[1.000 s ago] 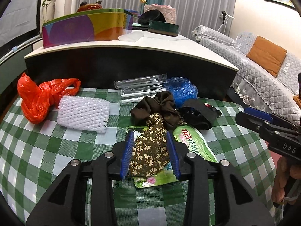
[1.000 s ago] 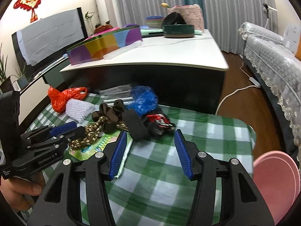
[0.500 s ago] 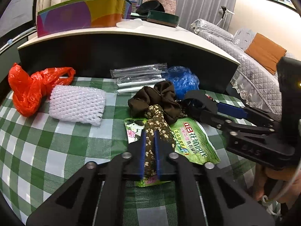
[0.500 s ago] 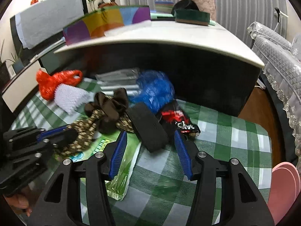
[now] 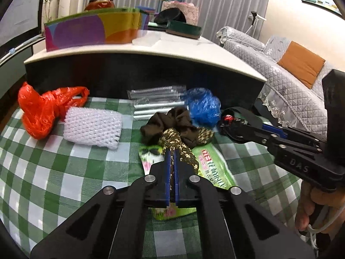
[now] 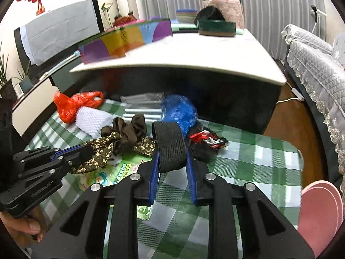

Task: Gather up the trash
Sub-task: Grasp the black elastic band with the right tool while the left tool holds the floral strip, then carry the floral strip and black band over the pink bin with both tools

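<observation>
On the green checked cloth lies a pile of litter. My left gripper is shut on a brown floral cloth strip, which lies over a green packet and runs back to a dark brown scrunchie. In the right wrist view my right gripper has a black elastic band between its blue pads; the jaws are closing and the pads touch both edges of the band. The left gripper shows there at the left with the floral strip in it.
At the back lie an orange plastic bag, a white foam net, clear plastic sleeves and a blue plastic bag. A red-and-black wrapper sits beside the band. A higher white-topped table rises behind. A pink object stands off the right edge.
The left jaws have shut on the floral strip. My right gripper has moved forward over the black band and narrowed its jaws onto it.
</observation>
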A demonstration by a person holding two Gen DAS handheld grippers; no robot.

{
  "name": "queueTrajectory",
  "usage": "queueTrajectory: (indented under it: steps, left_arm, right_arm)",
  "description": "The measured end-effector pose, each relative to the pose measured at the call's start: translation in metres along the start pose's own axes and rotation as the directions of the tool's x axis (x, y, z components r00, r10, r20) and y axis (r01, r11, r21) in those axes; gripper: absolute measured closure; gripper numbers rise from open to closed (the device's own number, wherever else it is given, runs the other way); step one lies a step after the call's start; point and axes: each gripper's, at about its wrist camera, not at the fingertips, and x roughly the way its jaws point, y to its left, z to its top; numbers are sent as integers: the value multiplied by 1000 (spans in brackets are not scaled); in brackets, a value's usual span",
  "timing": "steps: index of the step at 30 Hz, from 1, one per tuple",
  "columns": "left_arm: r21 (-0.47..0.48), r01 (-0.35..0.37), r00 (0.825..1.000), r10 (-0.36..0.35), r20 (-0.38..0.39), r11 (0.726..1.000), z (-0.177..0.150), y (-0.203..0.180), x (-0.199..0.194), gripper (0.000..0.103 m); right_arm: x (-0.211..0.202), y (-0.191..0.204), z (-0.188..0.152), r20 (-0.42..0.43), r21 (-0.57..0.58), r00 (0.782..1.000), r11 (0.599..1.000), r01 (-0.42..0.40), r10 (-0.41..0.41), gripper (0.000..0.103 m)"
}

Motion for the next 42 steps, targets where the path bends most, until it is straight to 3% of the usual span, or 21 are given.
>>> queueTrajectory:
  steps: [13,32,42]
  left_arm:
    - [21,33,996,-34,88,999,8,-15,-52,101]
    - [102,62,986,-77,145,993,7,-49,-102,101]
    - [125,83,980,-104,172,989,4,-60,-124,101]
  right_arm:
    - [-70,-4,-10,59,28,998,999,28,-30,79]
    - [-172,-22,-28,155,91,984,993,77,-90,79]
    - [-219,-36,-26,199,68,972,991,112,-123,79]
